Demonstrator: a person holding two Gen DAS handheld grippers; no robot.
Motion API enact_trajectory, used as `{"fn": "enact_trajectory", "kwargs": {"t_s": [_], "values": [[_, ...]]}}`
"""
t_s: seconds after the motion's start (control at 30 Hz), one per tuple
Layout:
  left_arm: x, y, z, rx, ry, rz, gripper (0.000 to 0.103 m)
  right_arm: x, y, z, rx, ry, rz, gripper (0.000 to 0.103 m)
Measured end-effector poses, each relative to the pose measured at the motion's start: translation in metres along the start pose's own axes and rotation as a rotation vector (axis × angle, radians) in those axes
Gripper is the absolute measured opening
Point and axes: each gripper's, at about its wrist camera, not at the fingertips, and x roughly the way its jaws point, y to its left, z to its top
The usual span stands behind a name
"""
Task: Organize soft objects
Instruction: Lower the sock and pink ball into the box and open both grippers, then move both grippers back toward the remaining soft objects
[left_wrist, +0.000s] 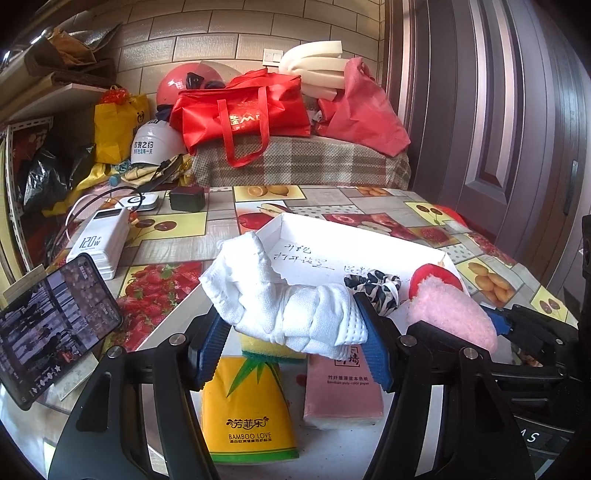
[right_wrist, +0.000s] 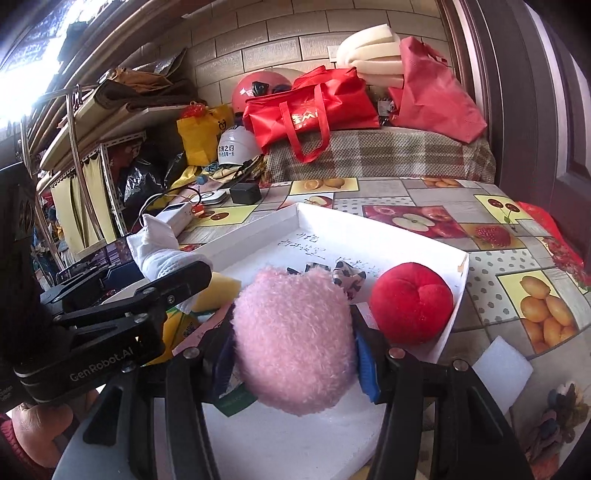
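Pink fluff fills the near view: the right gripper (right_wrist: 295, 350) is clamped on a pink plush toy (right_wrist: 295, 339), held just above the near end of the white tray (right_wrist: 388, 229). Beside it, the left gripper (left_wrist: 291, 347) squeezes a bunched white cloth (left_wrist: 288, 310) over the tray's left near corner. Inside the tray lie a red plush ball (right_wrist: 412, 301) at the right wall and a black-and-white scrunchie (right_wrist: 345, 275) beside it. A yellow tissue pack (left_wrist: 251, 413) and a pink tissue pack (left_wrist: 343, 395) lie under the cloth.
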Motion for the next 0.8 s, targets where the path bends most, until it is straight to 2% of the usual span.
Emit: {"fn": "enact_trajectory", "kwargs": {"t_s": [0.1,0.17,0.2,0.23,0.3,0.57,0.6,0.67,0.7,0.8], "values": [[-0.001,0.002,0.0,-0.008,-0.005,0.013,0.067,0.002,0.0,0.0,0.0,0.007,-0.004,0.058],[-0.003,0.005,0.0,-0.029,-0.014,0.041,0.073,0.003,-0.003,0.0,0.011,0.011,-0.015,0.068],[-0.004,0.008,-0.001,-0.046,-0.023,0.054,0.081,0.002,-0.005,0.0,0.022,0.008,-0.022,0.081],[-0.006,0.011,-0.001,-0.063,-0.033,0.062,0.093,0.0,-0.007,0.0,0.033,0.0,-0.021,0.085],[-0.009,0.016,-0.001,-0.085,-0.047,0.078,0.103,-0.005,-0.006,-0.001,0.028,-0.027,-0.013,0.086],[-0.018,0.015,-0.003,-0.082,-0.095,0.104,0.103,-0.016,0.006,-0.002,-0.032,-0.093,-0.044,0.087],[-0.019,0.015,-0.003,-0.082,-0.103,0.111,0.103,-0.016,0.006,-0.002,-0.032,-0.095,-0.047,0.089],[-0.025,0.017,-0.004,-0.094,-0.131,0.131,0.103,-0.014,0.006,-0.002,-0.031,-0.086,-0.065,0.1],[-0.028,0.018,-0.005,-0.099,-0.149,0.132,0.103,-0.012,0.007,-0.002,-0.036,-0.077,-0.067,0.103],[-0.036,0.017,-0.007,-0.098,-0.191,0.132,0.103,-0.01,0.012,-0.002,-0.049,-0.062,-0.043,0.103]]}}
